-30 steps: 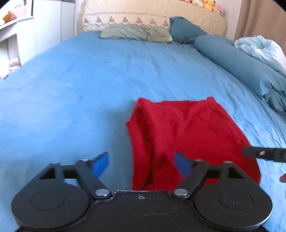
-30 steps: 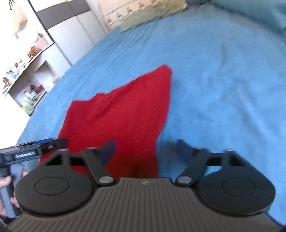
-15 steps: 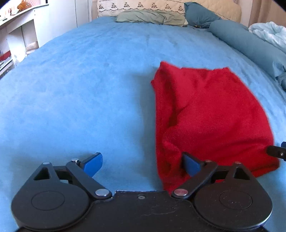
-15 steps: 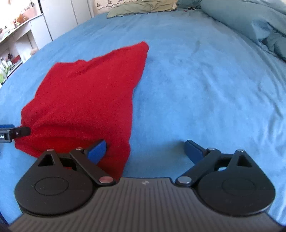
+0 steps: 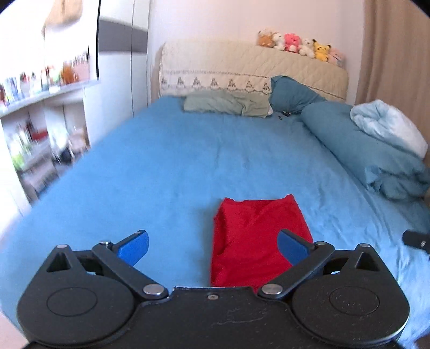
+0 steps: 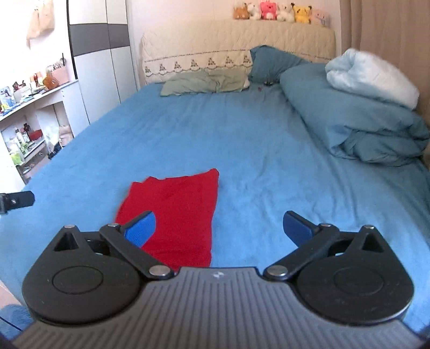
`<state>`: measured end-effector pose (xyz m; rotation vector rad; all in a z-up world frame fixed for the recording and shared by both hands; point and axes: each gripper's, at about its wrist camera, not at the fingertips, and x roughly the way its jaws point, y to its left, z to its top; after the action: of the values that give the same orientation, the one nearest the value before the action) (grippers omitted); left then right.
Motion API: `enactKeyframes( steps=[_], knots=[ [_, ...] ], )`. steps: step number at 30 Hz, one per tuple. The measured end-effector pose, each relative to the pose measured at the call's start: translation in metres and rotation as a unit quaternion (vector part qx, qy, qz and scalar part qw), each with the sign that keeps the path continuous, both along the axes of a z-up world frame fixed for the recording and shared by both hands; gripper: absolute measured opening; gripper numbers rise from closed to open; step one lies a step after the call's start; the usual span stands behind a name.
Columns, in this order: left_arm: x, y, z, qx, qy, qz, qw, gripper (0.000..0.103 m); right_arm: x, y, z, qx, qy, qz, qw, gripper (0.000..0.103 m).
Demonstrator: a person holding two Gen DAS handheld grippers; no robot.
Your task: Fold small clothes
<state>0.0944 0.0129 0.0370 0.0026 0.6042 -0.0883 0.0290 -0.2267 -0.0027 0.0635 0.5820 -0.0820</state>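
Red garment [image 5: 255,241] flat on blue bedsheet [image 5: 161,166] — both grippers' fingers [image 5: 134,247] spread, empty.

Premises: a home bedroom. Evidence: a bed [image 6: 242,128] with blue sheet, pillows [image 6: 204,83], rolled duvet [image 6: 357,118], plush toys [image 6: 279,12] on the headboard [image 6: 236,40]. Wardrobe [image 6: 99,67] and cluttered shelves [image 6: 29,112] alongside.

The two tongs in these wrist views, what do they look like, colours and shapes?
Both are alike: the left tongs and right tongs have blue fingertip pads on black linkage arms with silver pivot screws, hinged to two round black discs. The left body is smooth scuffed black; the right body is grey and ribbed with a small white mark. No cables or sleeves show.
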Motion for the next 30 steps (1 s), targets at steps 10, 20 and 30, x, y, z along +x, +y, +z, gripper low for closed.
enactKeyframes(
  steps=[10, 20, 30],
  knots=[
    [-0.075, -0.006, -0.027, 0.035, 0.042, 0.004, 0.9985, 0.103, -0.073, 0.034, -0.008, -0.020, 0.060, -0.016, 0.998, 0.103],
    [-0.097, 0.003, -0.039, 0.027, 0.058, 0.003, 0.9979, 0.103, -0.098, 0.041, -0.034, -0.012, 0.093, -0.036, 0.995, 0.103],
    [-0.101, 0.000, -0.034, 0.039, 0.039, -0.006, 0.9985, 0.103, -0.101, 0.042, -0.033, -0.016, 0.094, -0.043, 0.995, 0.103]
  ],
)
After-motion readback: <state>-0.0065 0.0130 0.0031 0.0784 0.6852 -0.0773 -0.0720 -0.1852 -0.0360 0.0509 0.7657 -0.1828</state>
